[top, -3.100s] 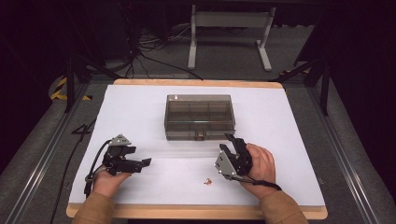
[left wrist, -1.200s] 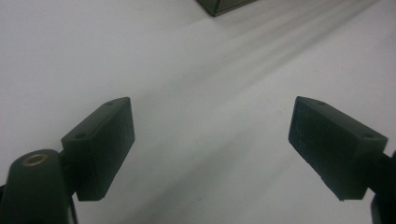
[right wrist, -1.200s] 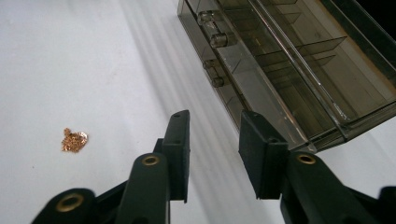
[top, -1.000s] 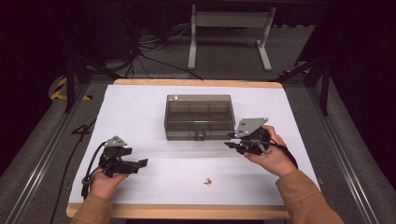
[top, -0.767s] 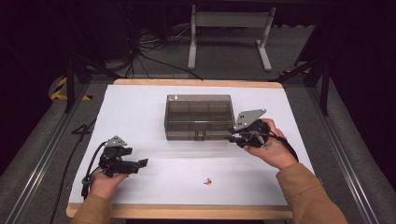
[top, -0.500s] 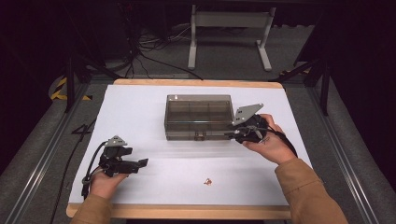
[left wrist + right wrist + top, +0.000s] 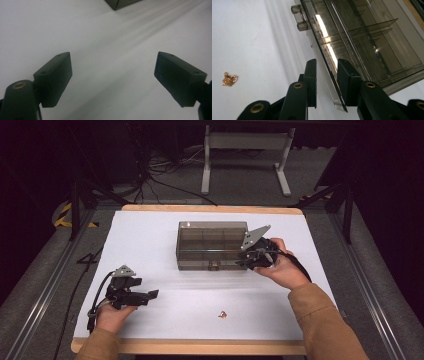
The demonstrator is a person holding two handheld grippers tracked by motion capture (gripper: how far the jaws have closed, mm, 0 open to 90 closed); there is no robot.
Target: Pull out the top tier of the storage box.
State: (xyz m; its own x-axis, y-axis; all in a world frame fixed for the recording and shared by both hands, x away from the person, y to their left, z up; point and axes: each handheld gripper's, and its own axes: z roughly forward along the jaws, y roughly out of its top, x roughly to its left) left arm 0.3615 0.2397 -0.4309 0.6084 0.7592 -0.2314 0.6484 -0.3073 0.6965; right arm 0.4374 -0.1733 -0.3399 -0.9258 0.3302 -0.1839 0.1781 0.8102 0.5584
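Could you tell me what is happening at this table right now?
A person is working at a white table with a gripper in each hand. The right gripper is at the front right corner of the smoky clear compartment box, its fingers either side of the front edge of the lid, apparently to open it. The left gripper rests open over bare table. A small gold trinket lies near the front edge.

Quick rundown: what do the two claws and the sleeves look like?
Both claws, left claw and right claw, are black with blocky rectangular jaws, brass-coloured screw holes and a grey three-cornered plate on top. A black cable trails from the left one. Sleeves are tan.
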